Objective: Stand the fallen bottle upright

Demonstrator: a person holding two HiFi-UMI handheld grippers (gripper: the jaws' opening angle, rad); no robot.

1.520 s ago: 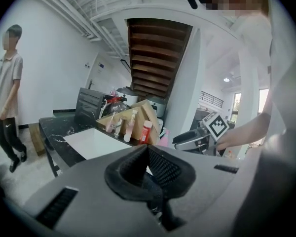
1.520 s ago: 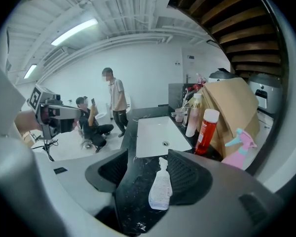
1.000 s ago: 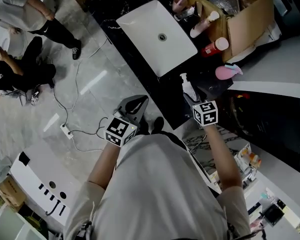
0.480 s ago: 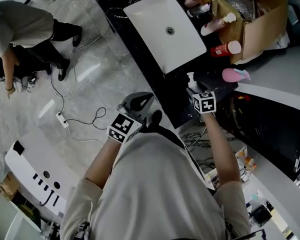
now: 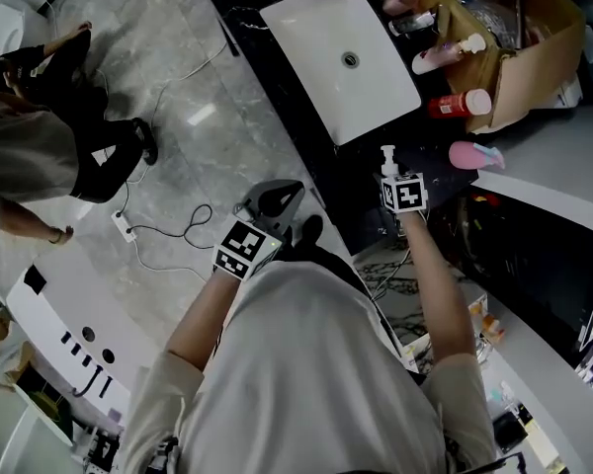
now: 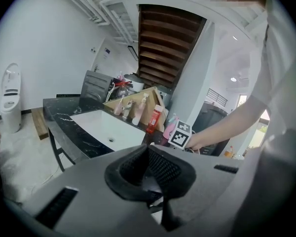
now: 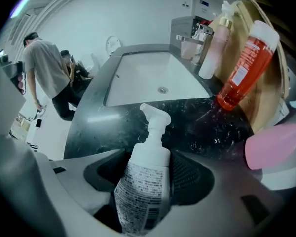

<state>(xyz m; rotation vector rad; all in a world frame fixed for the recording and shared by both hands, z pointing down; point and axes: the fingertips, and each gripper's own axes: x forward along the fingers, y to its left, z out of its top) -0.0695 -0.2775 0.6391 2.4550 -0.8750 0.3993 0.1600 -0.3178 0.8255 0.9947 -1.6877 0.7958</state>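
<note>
already the pump bottle [image 7: 145,177] stands upright; a box [image 5: 544,47] holds bottles [image 5: 440,55].

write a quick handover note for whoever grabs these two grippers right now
Left gripper: shut, empty, held out in front of the counter.
Right gripper: open, jaws on either side of the white pump bottle, not gripping it.
Bottle: appears to lie on its side on the dark counter, pump end toward the sink.
Done: right gripper is lined up around the bottle.
Left to do: close on it, tip it upright, set it on its base, let go.
</note>
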